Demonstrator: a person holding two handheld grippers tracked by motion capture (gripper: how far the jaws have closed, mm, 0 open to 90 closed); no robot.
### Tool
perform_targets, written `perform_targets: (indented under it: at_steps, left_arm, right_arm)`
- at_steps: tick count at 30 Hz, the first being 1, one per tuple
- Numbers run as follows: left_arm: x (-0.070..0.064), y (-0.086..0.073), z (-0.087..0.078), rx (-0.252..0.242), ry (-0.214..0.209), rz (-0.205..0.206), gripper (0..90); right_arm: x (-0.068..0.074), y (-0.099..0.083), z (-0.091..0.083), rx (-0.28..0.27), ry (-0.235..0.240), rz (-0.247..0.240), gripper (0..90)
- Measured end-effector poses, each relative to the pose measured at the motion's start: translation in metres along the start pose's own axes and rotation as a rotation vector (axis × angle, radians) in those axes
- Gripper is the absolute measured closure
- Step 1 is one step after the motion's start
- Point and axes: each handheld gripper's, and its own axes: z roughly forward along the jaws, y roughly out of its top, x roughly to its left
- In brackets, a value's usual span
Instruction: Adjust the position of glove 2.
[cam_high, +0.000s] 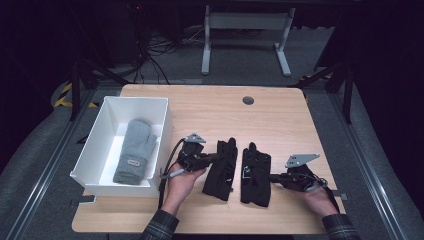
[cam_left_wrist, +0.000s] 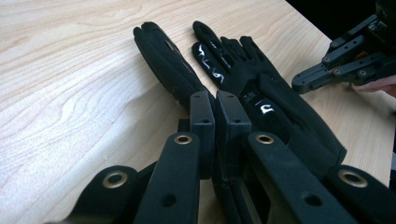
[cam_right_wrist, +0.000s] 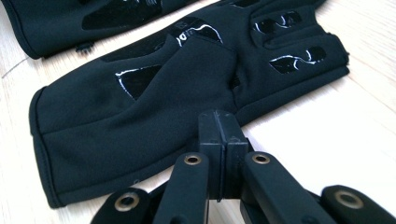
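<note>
Left hand-held gripper (cam_high: 218, 158) is held low over the bench (cam_high: 280, 115) by the left hand (cam_high: 181, 179), forearm coming in from the bottom edge, jaws pointed right toward the left black glove (cam_high: 220, 169). In the left gripper view the jaws of this hand-held gripper (cam_left_wrist: 216, 114) are seen pressed together, closed on nothing, tips just above or touching the glove's (cam_left_wrist: 163, 60) cuff end; contact cannot be told.

Right hand-held gripper (cam_high: 271, 177) is held by the right hand (cam_high: 315, 196), jaws pointed left at the right black glove (cam_high: 255, 174). In the right gripper view its jaws (cam_right_wrist: 220, 128) are closed, nothing between them, tips at the edge of that glove (cam_right_wrist: 154, 116) near the cuff.

Both gloves are laid flat side by side at the bench's near middle, fingers pointing away from the person, a narrow gap between them. Glossy grip patches on the palms are shown in the gripper views; these are hardly readable from the high view. The right hand-held gripper (cam_left_wrist: 341, 65) is also caught at the far right of the left gripper view.

A white box (cam_high: 95, 150) sits at the bench's left edge, well apart from the right glove, near the left hand; a grey mitten (cam_high: 135, 150) lies inside it. Open bench is left behind the gloves and to the right, up to the far edge with a round grommet (cam_high: 248, 100).
</note>
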Motion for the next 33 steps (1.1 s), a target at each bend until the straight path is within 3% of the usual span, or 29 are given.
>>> perform_targets:
  at_steps: [19,33]
  left_arm:
    - [-0.008,0.019,0.009,-0.025,-0.037,0.015,86.8]
    - [-0.016,0.029,0.010,-0.034,-0.059,0.034,86.9]
  right_arm:
    - [0.002,0.011,0.011,-0.001,0.001,-0.020,90.0]
    - [0.009,0.029,0.032,-0.007,0.039,-0.043,90.0]
